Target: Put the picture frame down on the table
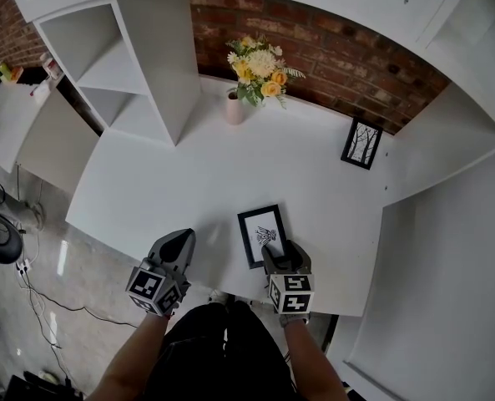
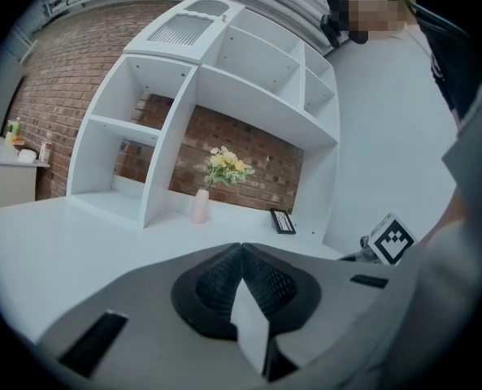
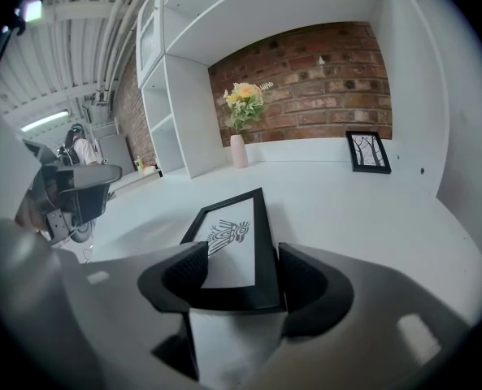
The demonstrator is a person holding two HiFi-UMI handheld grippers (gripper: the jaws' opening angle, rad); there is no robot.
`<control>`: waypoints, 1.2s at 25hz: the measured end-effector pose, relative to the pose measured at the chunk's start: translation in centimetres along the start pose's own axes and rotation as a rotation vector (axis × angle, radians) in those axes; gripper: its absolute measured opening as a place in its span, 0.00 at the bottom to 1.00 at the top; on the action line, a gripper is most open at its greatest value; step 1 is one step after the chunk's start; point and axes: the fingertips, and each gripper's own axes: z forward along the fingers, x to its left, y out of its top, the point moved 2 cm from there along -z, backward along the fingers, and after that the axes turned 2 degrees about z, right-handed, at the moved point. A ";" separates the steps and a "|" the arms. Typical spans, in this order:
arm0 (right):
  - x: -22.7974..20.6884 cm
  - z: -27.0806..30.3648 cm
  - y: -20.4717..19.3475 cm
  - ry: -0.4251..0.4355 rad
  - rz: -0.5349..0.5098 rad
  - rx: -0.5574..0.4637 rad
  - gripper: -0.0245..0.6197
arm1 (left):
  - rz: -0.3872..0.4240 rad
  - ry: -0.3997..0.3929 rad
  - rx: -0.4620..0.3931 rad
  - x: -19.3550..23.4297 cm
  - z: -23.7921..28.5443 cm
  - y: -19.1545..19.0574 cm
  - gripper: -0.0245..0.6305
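Left gripper [image 1: 179,239] hovers at the white table's [image 1: 147,190] near edge, jaws closed on nothing. Just right of it, the black picture frame [image 1: 262,232] lies flat on the table. The right gripper [image 1: 282,249] straddles its near end, jaws apart. Placement looks done; next, withdraw without nudging it.

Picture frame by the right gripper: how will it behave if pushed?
The picture frame looks stiff, with straight thin black edges, so it should move as one piece. Lying flat on the table, it will probably slide, not tip. Its front may be glass: likely fragile, and it's near the table's front edge.
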 end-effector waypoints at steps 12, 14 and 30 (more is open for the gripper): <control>0.2 -0.1 0.0 0.006 -0.005 0.009 0.45 | -0.009 0.002 0.004 -0.4 -0.1 -0.1 0.04; 0.2 -0.1 0.0 0.009 -0.006 0.007 0.45 | -0.012 0.006 0.006 -0.4 -0.2 -0.2 0.04; -0.3 -1.4 0.4 0.009 -0.005 -0.043 0.40 | -0.015 -0.002 0.018 -1.1 -0.2 -0.5 0.04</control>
